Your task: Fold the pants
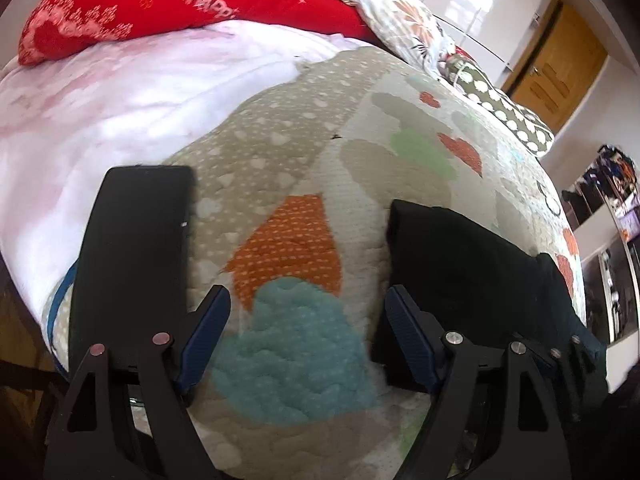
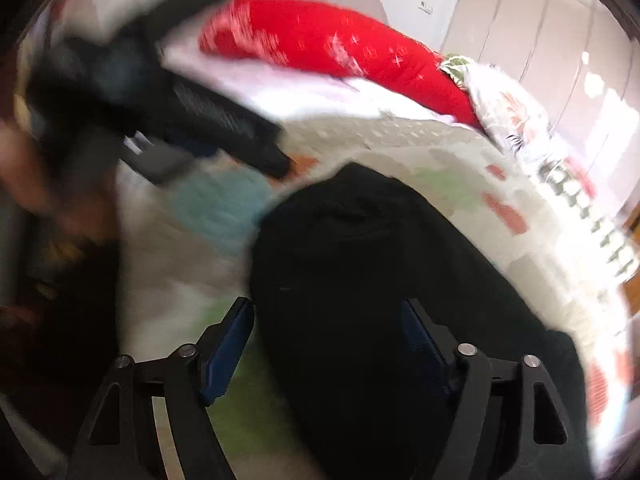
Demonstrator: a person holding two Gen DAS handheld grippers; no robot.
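The black pants (image 1: 472,264) lie bunched in a folded heap on the patchwork quilt (image 1: 288,160), right of my left gripper (image 1: 306,292). That gripper is open over an orange and teal patch with nothing between its fingers. In the blurred right wrist view the pants (image 2: 360,260) fill the middle. My right gripper (image 2: 328,304) hangs over their near end with its jaws apart. Its left pad is at the cloth's edge, and no pad visibly presses the cloth. One of the left gripper's black fingers (image 2: 240,132) shows at the upper left, held by a hand (image 2: 24,184).
A flat black slab (image 1: 136,240), perhaps a phone, lies on the quilt beside the left finger. A white blanket (image 1: 120,100), a red pillow (image 1: 160,4) and a floral pillow (image 1: 400,20) are at the bed's far end. A wooden door (image 1: 560,64) is at the right.
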